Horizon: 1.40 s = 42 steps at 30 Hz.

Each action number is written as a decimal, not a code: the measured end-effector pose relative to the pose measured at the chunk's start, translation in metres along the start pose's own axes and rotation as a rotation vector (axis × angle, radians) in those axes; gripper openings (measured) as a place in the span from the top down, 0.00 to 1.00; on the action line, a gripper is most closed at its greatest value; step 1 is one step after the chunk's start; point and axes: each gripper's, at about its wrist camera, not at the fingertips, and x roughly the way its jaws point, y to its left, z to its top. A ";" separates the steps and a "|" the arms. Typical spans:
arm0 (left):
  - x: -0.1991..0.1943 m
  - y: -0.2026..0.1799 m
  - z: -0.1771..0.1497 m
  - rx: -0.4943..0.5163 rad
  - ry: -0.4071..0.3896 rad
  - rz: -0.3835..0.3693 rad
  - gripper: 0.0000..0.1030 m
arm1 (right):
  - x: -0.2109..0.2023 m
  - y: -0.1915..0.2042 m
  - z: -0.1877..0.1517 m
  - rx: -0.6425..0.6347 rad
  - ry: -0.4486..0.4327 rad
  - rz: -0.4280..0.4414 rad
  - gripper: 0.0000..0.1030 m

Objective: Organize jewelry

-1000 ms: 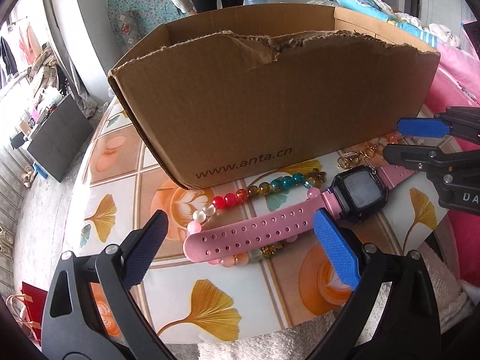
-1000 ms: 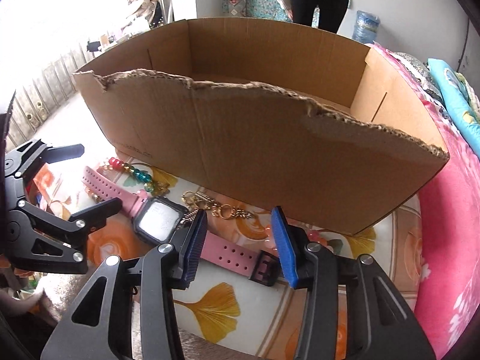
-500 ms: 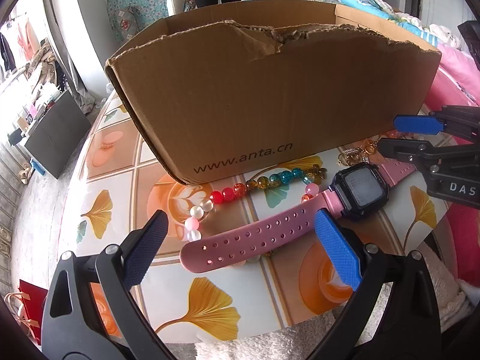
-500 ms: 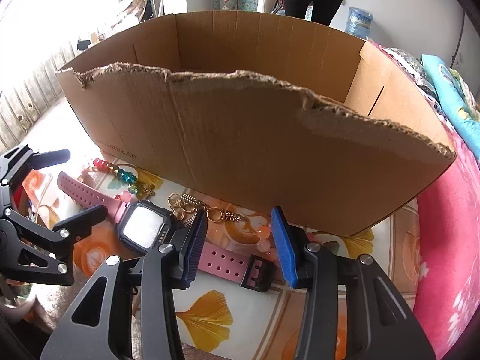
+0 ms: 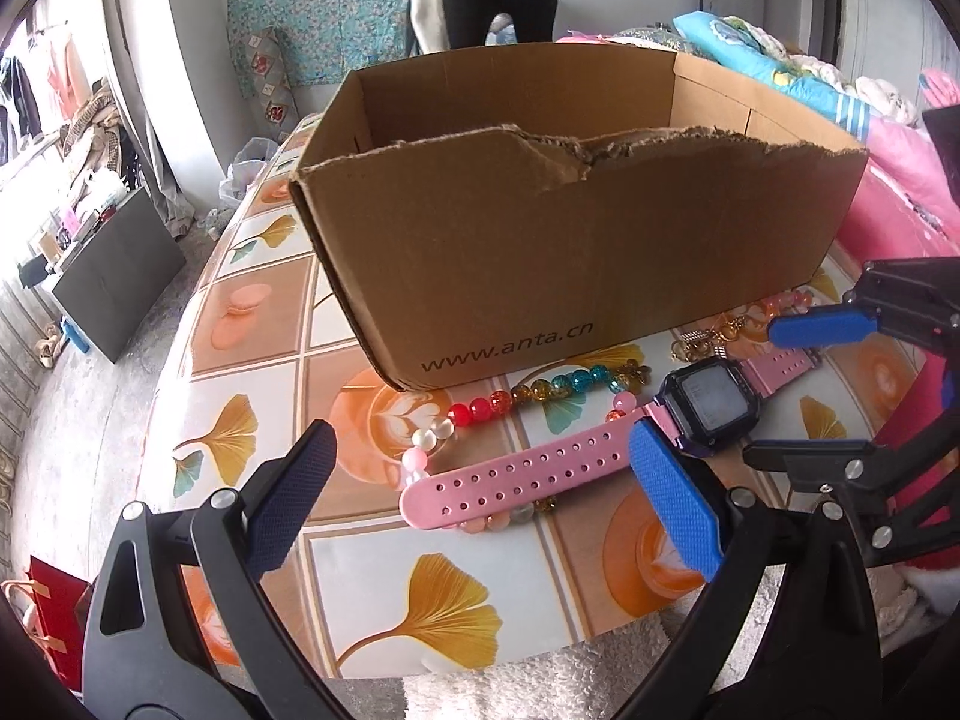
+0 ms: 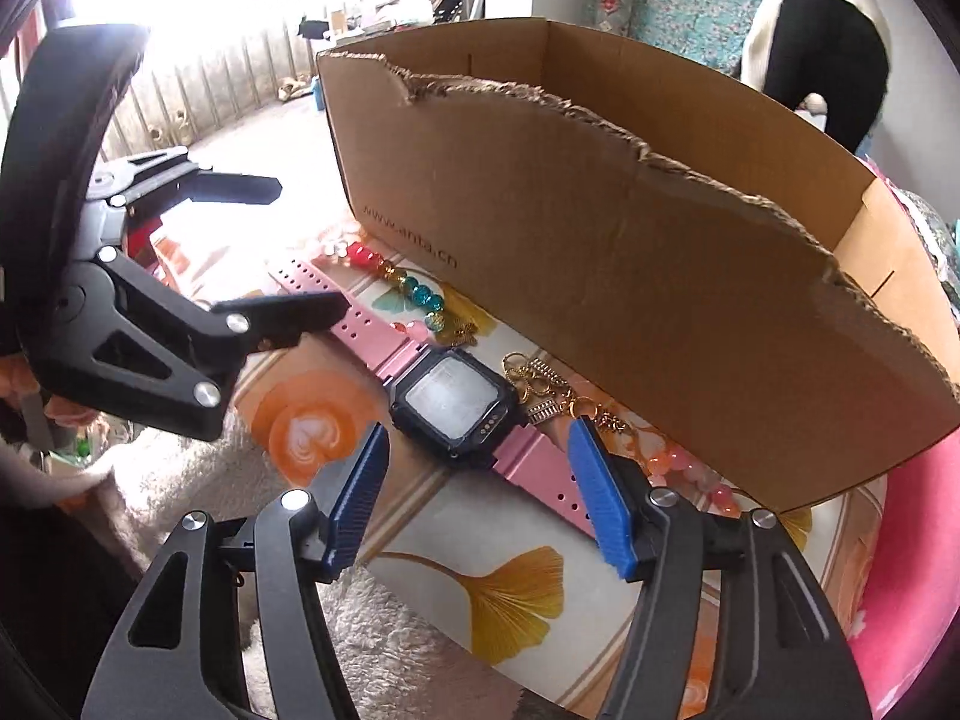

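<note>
A pink-strapped watch (image 5: pixel 708 405) with a dark square face lies flat on the table in front of a torn cardboard box (image 5: pixel 576 246). A coloured bead bracelet (image 5: pixel 540 393) runs under its strap, and a gold chain (image 5: pixel 714 339) lies by the box. My left gripper (image 5: pixel 480 498) is open over the strap's free end. My right gripper (image 6: pixel 480 492) is open, straddling the watch (image 6: pixel 453 405) just behind its face; the gold chain (image 6: pixel 543 387) and beads (image 6: pixel 414 294) lie beyond. The right gripper also shows in the left wrist view (image 5: pixel 798 384), and the left in the right wrist view (image 6: pixel 288 252).
The box (image 6: pixel 630 276) stands close behind the jewelry. The table (image 5: pixel 384 570) has a ginkgo-leaf cover; a white fuzzy cloth (image 5: pixel 540 684) lies at its near edge. Pink bedding (image 5: pixel 888 204) is at the right. A person stands behind the box.
My right gripper has opened wider and shifted left over the watch. My left gripper has pulled back and risen a little. The jewelry lies where it was.
</note>
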 end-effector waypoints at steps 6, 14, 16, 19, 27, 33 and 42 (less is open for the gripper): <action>-0.006 0.008 -0.006 -0.070 0.014 -0.064 0.08 | 0.010 0.009 -0.003 -0.062 0.036 -0.013 0.41; -0.014 0.007 -0.018 -0.079 0.018 -0.116 0.09 | 0.013 0.011 0.004 -0.028 0.048 0.002 0.56; -0.017 0.006 -0.017 -0.060 0.003 -0.112 0.09 | 0.011 0.013 0.002 -0.026 0.044 0.005 0.60; -0.021 0.002 -0.014 -0.014 -0.023 -0.100 0.10 | 0.009 -0.002 0.002 0.031 0.045 0.068 0.65; -0.010 -0.032 -0.012 0.238 -0.032 0.015 0.38 | 0.017 -0.049 -0.002 0.244 0.059 0.283 0.86; 0.003 -0.052 -0.009 0.395 -0.032 0.080 0.43 | 0.013 -0.046 -0.002 0.191 0.059 0.270 0.88; 0.008 -0.050 -0.006 0.378 -0.006 0.062 0.45 | -0.010 0.001 0.008 -0.026 -0.019 0.095 0.58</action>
